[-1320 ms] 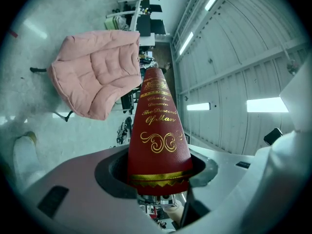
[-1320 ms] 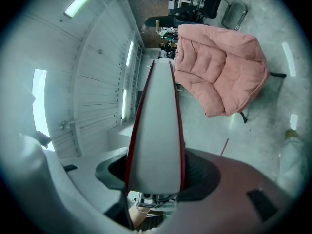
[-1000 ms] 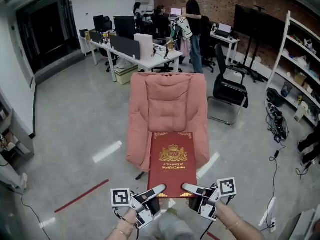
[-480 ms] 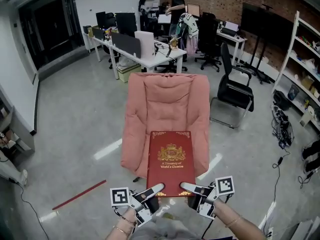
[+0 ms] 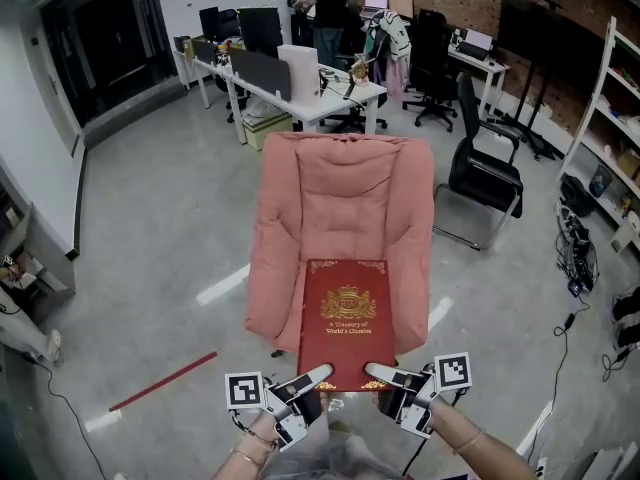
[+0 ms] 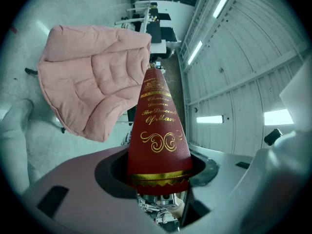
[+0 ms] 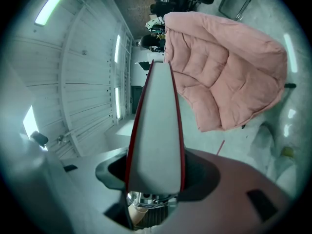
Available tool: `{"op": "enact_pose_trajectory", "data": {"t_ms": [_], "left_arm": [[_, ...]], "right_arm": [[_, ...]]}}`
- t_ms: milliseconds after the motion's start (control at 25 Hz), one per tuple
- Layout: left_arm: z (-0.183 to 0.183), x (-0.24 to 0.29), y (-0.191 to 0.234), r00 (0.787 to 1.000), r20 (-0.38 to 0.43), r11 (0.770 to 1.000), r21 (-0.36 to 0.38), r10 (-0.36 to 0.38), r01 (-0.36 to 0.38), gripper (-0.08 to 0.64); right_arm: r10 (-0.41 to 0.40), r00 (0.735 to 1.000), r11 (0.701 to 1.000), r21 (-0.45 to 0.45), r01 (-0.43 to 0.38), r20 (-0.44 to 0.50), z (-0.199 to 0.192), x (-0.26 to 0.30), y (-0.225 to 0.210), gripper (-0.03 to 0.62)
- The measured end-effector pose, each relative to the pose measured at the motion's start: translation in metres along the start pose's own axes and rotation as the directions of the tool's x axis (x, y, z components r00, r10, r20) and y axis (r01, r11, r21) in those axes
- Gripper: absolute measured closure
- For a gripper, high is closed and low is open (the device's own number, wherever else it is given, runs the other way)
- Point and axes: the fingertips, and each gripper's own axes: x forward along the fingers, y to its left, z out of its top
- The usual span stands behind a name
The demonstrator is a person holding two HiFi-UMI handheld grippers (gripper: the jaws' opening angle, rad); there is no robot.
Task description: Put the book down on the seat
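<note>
A thick red book (image 5: 347, 323) with gold ornament on its cover is held flat in the air, its far end over the front of the pink cushioned chair (image 5: 345, 203). My left gripper (image 5: 305, 381) is shut on its near left corner, and my right gripper (image 5: 383, 377) is shut on its near right corner. The left gripper view shows the red spine (image 6: 158, 130) with gold lettering clamped between the jaws, with the chair (image 6: 92, 77) beyond. In the right gripper view the white page edge (image 7: 155, 140) sits between the jaws, the chair (image 7: 229, 74) to its right.
A black office chair (image 5: 485, 183) stands right of the pink chair. White desks (image 5: 300, 93) with monitors and a standing person (image 5: 328, 13) are behind it. Shelving (image 5: 615, 138) lines the right wall, cables lie on the floor at right, and red tape (image 5: 165, 380) marks the grey floor at left.
The view has come nearer to the pink chair, which looks larger now. Both grippers keep the same hold on the book. The person at the back has walked left.
</note>
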Motion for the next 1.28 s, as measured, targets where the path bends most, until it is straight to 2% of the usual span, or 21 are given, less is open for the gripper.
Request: {"op": "enact_pose_trajectory", "data": {"t_ms": [160,600,1280], "left_arm": [[0.015,0.007,0.01,1.0,-0.01,1.0,-0.023,0.0,0.0,0.322],[0.07,0.031,0.044,0.999,-0.031,0.999,-0.03,0.021,-0.022,0.322],[0.133,0.052,0.128,0.998,-0.018,0.995,-0.089,0.053,-0.055,0.322]], "right_arm": [[-0.016,1.0,1.0,-0.001,0.016,-0.001,0.014,0.008,-0.009,0.341],[-0.025,1.0,1.0,0.017,0.024,0.019,0.065,0.037,-0.043,0.341],[-0.071,0.997,0.995,0.072,0.069,0.031,0.121,0.074,-0.127,0.341]]}}
